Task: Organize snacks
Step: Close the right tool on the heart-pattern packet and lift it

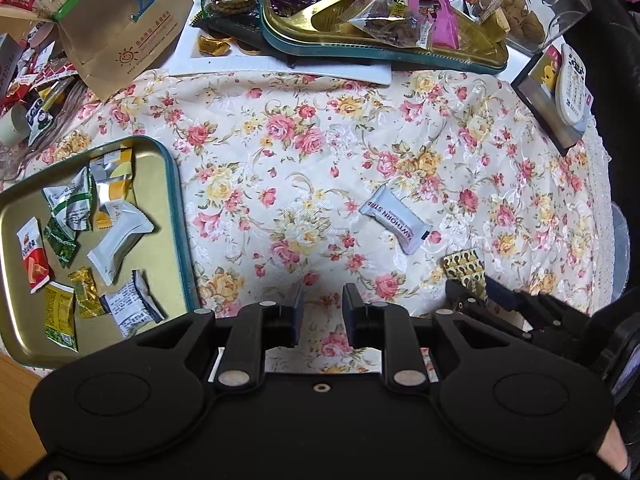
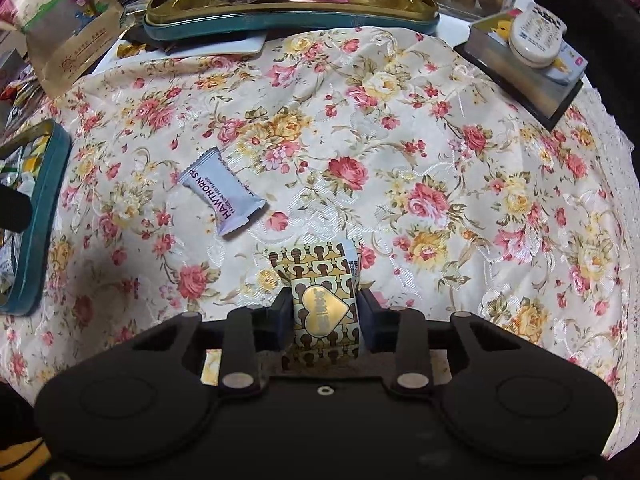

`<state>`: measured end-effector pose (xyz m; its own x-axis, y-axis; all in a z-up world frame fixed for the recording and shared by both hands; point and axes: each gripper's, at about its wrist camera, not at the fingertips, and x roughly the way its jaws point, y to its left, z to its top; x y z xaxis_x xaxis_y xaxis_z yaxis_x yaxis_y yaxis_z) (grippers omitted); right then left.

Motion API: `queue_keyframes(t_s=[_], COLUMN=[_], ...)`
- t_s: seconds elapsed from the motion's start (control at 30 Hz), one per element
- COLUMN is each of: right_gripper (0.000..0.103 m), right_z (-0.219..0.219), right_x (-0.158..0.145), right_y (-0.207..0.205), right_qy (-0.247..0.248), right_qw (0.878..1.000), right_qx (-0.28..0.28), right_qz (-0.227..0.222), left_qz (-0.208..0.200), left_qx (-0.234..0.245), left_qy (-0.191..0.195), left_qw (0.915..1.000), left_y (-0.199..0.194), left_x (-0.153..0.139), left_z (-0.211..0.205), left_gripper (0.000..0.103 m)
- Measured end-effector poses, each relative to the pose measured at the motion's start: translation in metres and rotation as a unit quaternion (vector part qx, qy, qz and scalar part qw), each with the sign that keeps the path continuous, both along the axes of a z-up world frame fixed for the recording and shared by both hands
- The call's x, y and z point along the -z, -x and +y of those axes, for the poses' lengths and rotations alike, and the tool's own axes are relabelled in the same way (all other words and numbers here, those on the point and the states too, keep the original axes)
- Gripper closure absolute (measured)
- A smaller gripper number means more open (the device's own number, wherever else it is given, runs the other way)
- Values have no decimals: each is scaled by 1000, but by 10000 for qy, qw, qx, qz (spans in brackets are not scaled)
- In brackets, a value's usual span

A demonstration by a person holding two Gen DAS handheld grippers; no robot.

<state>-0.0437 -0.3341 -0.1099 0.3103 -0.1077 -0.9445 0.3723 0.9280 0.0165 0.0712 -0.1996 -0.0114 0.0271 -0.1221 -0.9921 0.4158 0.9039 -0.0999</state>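
Tongs (image 2: 325,312) around gold-patterned snack packet (image 2: 320,280)

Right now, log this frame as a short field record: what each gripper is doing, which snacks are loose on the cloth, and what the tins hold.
left gripper: jaws apart, nothing between them, over bare floral tablecloth
right gripper: closed on gold-and-brown patterned packet
loose on cloth: white hawthorn strip packet, apart from both grippers
near tin: about ten wrapped snacks, spread in one layer
far tin: heaped with mixed wrappers
step: patterned packet gripped, not yet in a tin
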Motion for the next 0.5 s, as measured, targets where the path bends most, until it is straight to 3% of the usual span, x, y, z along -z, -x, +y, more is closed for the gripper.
queue_keyframes(t_s=[0.1, 0.27, 0.5], right_gripper=[69, 69, 69], right_z=[-10, -23, -36], right_x=[-6, -30, -77], right_y=[2, 6, 13], right_qy=[-221, -144, -245], right_qw=[9988, 9943, 9817], right_qx=[424, 1032, 1727], right_qz=[-42, -213, -758], left_qz=[-20, 56, 43], left_qx=[-57, -254, -491], left_qy=[69, 217, 368], left_qw=[10000, 9994, 9981], left_y=[-1, -2, 0], left_x=[2, 11, 29], left_z=[-7, -18, -39], left_gripper=[72, 72, 72])
